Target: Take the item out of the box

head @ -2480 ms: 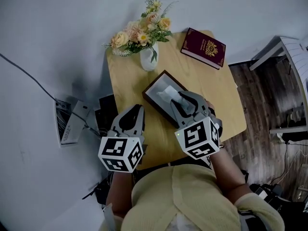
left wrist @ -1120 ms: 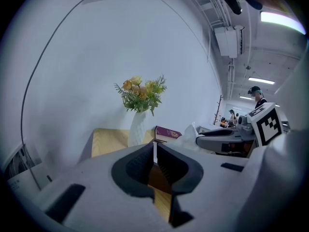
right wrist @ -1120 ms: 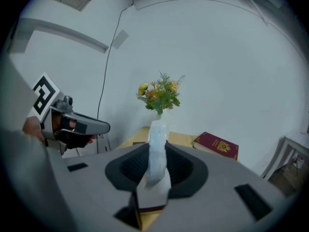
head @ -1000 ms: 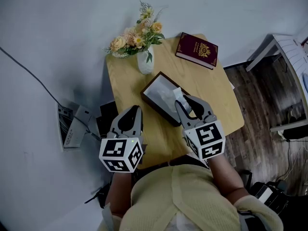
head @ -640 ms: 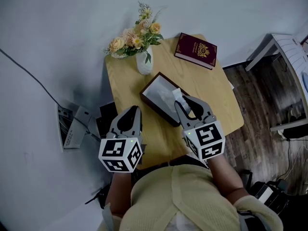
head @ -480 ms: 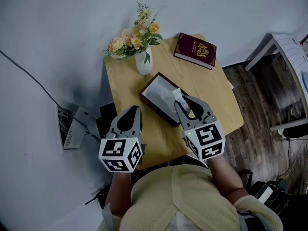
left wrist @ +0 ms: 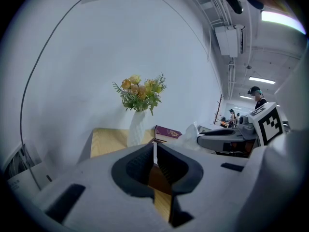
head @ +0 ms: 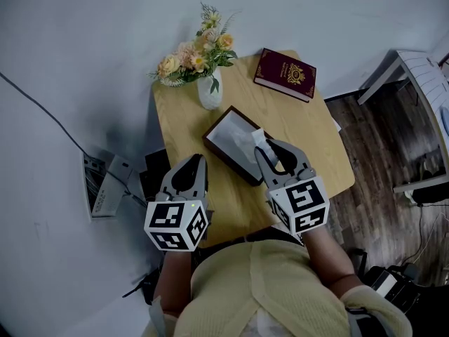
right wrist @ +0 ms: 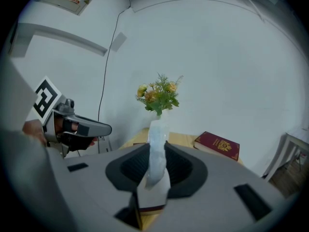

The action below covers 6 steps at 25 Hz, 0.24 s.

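Right gripper view: the right gripper (right wrist: 155, 152) has its fingers clamped on a white tissue (right wrist: 157, 129), which stands upright between them. The tissue's lower end meets the top of the dark-rimmed tissue box (right wrist: 151, 200) directly beneath. In the left gripper view, the left gripper (left wrist: 154, 154) has its fingers together with nothing between them. It hangs over the near edge of the wooden table (head: 312, 142), apart from the box. Beyond the box stand a white vase of yellow and peach flowers (head: 210, 92) and a maroon book (head: 284, 74). The book's cover bears a gold emblem, its lettering too small to read.
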Tool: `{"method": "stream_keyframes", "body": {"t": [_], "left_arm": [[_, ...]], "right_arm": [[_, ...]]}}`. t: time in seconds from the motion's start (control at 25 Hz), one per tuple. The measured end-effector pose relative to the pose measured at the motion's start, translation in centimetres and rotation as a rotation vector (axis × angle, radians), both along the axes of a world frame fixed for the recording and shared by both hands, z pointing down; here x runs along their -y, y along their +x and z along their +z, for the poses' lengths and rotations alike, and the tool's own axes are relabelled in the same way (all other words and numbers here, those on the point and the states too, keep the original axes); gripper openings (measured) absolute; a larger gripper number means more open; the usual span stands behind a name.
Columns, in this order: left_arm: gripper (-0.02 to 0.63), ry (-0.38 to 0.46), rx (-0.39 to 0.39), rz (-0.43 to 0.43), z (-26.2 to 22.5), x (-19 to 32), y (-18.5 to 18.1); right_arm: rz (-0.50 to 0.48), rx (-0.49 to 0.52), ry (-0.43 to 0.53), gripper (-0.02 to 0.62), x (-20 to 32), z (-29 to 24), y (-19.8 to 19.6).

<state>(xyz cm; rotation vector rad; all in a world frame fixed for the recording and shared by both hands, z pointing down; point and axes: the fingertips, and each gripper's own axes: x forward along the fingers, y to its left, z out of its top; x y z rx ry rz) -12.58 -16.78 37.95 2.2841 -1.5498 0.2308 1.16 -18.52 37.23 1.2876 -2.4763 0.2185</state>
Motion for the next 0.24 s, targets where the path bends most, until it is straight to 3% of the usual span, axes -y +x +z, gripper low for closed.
{"method": "stream_keyframes", "body": {"t": [0.24], "left_arm": [[0.029,0.001,-0.001,-0.005,0.04,0.22,-0.08]], "right_arm": [[-0.009,-0.002,-0.003,0.103,0.21,0.12,-0.18]]}}
